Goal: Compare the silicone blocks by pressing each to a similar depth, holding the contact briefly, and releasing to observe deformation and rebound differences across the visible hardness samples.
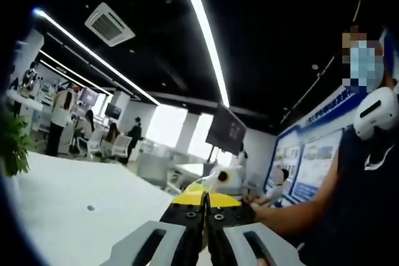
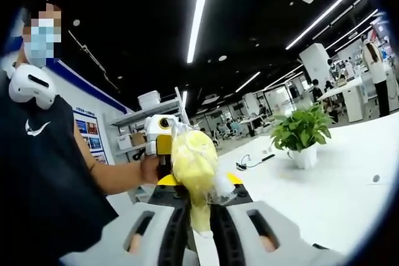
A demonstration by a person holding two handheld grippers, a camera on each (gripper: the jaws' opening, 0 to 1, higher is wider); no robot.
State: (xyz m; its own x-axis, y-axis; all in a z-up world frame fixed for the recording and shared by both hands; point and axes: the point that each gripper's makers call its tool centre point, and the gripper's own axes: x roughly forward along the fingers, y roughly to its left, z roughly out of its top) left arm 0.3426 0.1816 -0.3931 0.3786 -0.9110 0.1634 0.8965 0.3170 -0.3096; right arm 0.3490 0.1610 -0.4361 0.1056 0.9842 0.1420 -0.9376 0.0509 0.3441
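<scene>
In the left gripper view, the left gripper (image 1: 204,216) rises from the bottom middle of the frame with its jaws pressed together; I see nothing between them. Behind it, at the lower centre, appears the yellow front of the right gripper (image 1: 209,196), held by a person's hand (image 1: 262,207).

In the right gripper view, the right gripper (image 2: 201,225) is closed on a yellow bag (image 2: 194,166), a soft crumpled thing wrapped in clear plastic, which stands up from the jaws in the middle of the frame. Whether this is one of the silicone samples I cannot tell. Just behind the bag is the left gripper (image 2: 161,138), in the person's other hand (image 2: 149,169). The white table (image 2: 324,185) spreads on the right side of the frame, with a potted plant (image 2: 302,135) at the centre right and a cable (image 2: 255,161) beside it.

Both grippers point up toward the ceiling lights, so no blocks are visible. I judge that the pressing is not under way. To do it well, the person should probably lower the grippers to the table, find the samples, press each slowly to the same depth, wait a short moment, then release straight.
</scene>
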